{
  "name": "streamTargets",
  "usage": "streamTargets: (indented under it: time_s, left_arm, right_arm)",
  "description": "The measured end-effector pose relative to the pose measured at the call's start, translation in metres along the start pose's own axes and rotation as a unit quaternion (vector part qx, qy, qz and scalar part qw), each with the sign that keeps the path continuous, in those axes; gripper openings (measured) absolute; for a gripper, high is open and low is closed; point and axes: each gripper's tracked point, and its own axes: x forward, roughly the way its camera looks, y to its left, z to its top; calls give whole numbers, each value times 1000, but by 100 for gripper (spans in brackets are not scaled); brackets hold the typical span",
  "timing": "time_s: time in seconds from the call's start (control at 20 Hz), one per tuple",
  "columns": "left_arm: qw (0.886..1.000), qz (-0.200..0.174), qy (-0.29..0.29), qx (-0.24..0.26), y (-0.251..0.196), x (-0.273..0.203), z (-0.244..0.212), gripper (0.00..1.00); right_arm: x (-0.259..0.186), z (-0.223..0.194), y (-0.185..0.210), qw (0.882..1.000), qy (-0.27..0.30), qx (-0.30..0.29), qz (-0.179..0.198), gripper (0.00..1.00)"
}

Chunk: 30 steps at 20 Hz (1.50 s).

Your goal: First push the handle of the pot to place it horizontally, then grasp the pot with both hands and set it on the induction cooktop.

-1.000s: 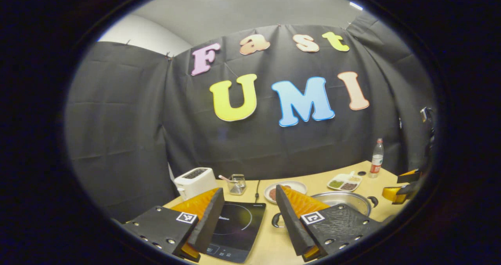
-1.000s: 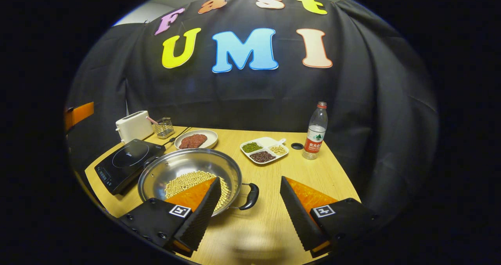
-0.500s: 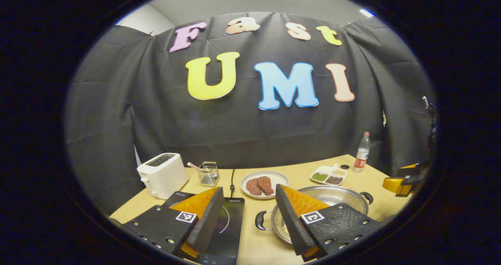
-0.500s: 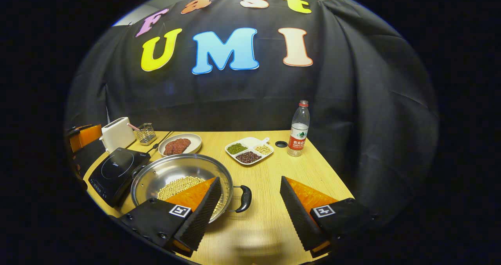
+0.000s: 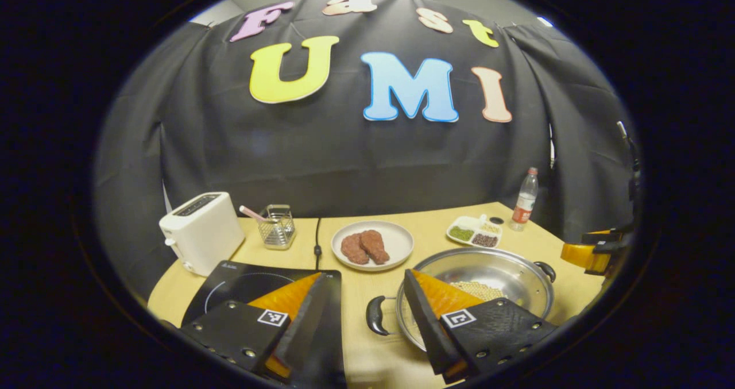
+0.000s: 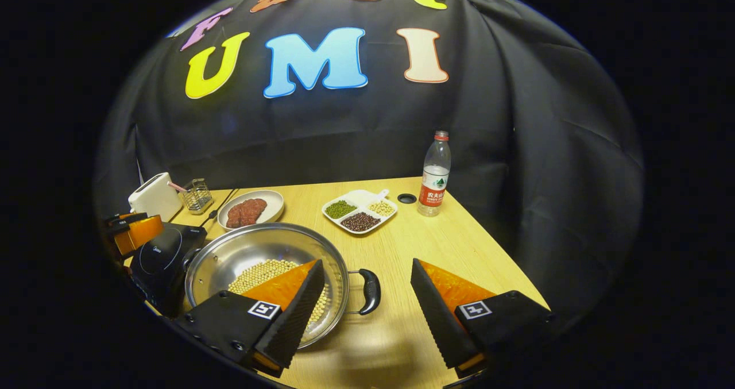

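In the left gripper view I have my left gripper (image 5: 364,303) held with its fingers spread wide and nothing between them; one finger hangs over the flat black induction cooktop (image 5: 241,285), the other over the near rim of the wide, shallow stainless steel pot (image 5: 494,274). The pot's black loop handle (image 5: 374,315) on that side lies in the gap between my fingers, untouched. The pot sits on the light wooden table (image 5: 356,285), just beside the cooktop and not on it, with pale yellow beans (image 5: 478,289) on its bottom.

In the right gripper view my right gripper (image 6: 367,297) is likewise wide apart and empty. Its one finger reaches over the pot's rim (image 6: 270,257), and the pot's other black handle (image 6: 370,291) lies between the fingers, apart from both. The left gripper's orange body shows at the far left, above the cooktop (image 6: 158,257).

Farther back I see a round white plate with two reddish meat pieces (image 5: 373,244), a white divided dish of beans (image 6: 360,211), a small wire basket (image 5: 277,226), a white toaster (image 5: 201,232) and, at the far edge, a clear plastic water bottle with a red label (image 6: 434,175).
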Motion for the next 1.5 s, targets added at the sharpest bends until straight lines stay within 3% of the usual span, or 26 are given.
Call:
streamTargets:
  time_s: [0.75, 1.05, 1.35, 1.5]
  left_arm:
    - [995, -37, 96, -10, -22, 47, -65, 82]
    - [990, -34, 139, -13, -27, 57, -95, 79]
    - [987, -30, 157, -19, -26, 62, -108, 82]
    - [986, -29, 165, -15, -29, 63, -111, 79]
  right_arm:
    - [37, -37, 10, 997, 70, -10, -9, 97]
    - [48, -55, 4, 995, 102, -8, -18, 97]
    - [61, -62, 7, 992, 123, 14, -7, 97]
    - [65, -64, 6, 992, 127, 22, -7, 83]
